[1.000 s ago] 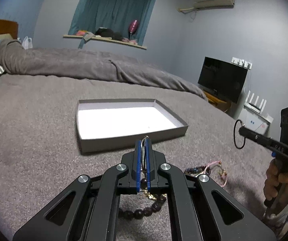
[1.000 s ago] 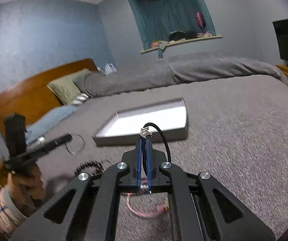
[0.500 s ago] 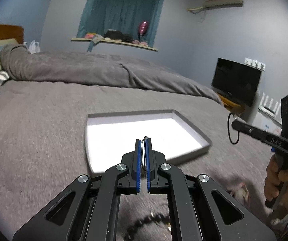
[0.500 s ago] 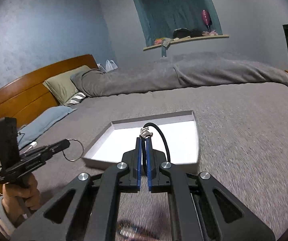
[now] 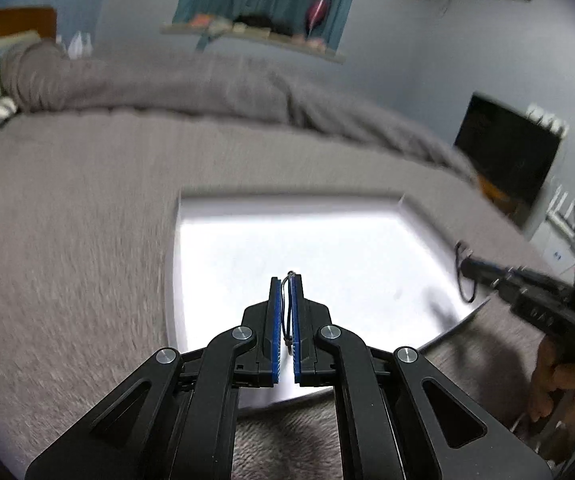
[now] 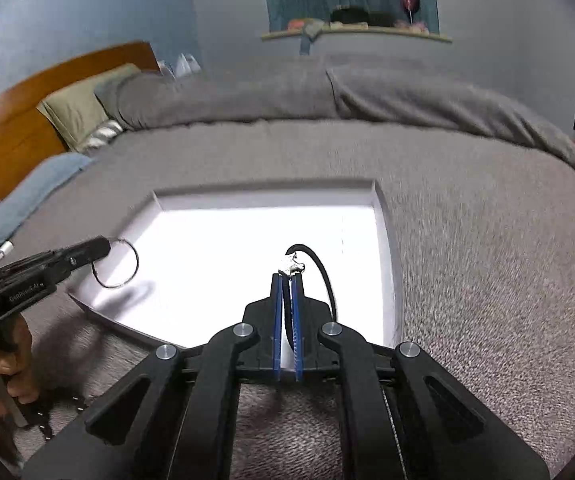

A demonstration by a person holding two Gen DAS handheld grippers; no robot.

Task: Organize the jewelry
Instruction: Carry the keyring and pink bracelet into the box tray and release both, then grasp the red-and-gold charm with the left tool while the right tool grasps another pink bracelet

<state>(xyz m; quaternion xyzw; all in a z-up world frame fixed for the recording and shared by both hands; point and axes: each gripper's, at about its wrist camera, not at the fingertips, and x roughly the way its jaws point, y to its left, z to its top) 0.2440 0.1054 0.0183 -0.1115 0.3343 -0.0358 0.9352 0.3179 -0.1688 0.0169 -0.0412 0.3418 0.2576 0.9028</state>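
A shallow grey box with a white floor (image 5: 287,200) (image 6: 383,216) lies on the grey bedspread. My left gripper (image 5: 286,280) is shut on a thin silver wire bangle (image 5: 285,304) and holds it over the box's near left part; the bangle also shows in the right wrist view (image 6: 117,264). My right gripper (image 6: 287,278) is shut on a black cord bracelet (image 6: 319,268) with a silver charm (image 6: 292,266), held over the box's near right part. The right gripper also shows in the left wrist view (image 5: 467,268).
A dark beaded bracelet (image 6: 47,416) lies on the bedspread below the left hand. The folded grey duvet (image 6: 367,92), pillows (image 6: 75,112) and wooden headboard (image 6: 7,120) are beyond the box. A television (image 5: 507,156) stands at the right.
Both grippers have moved forward from the jewelry pile on the bedspread to over the box, each still holding its piece. The loose bracelets have dropped out of the left wrist view.
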